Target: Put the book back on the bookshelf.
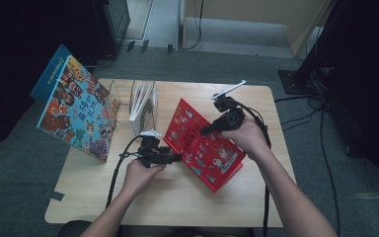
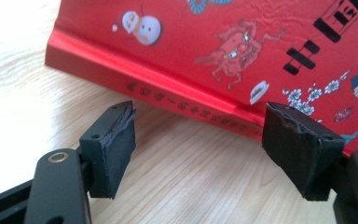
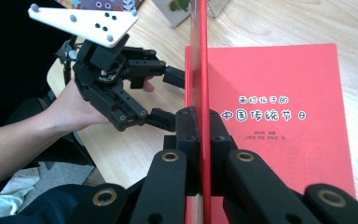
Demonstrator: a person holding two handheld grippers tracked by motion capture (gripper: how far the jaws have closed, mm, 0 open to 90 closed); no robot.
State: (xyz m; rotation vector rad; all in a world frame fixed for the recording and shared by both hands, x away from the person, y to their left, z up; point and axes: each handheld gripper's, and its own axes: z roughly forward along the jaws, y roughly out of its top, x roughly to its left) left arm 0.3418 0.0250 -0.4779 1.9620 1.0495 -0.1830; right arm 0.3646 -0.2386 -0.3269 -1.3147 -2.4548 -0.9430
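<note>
The red book (image 1: 205,143) lies on the desk (image 1: 177,197), right of centre, its long axis running diagonally from far left to near right. The right tongs (image 3: 199,126) are clamped on its raised front cover, which stands on edge above the title page. The left tongs (image 2: 200,140) stand wide apart at the spine, apparently touching nothing.

Left gripper (image 1: 176,157) low, jaws spread wide, pointing right; right gripper (image 1: 205,131) clamped shut, raised, pointing left.
</note>
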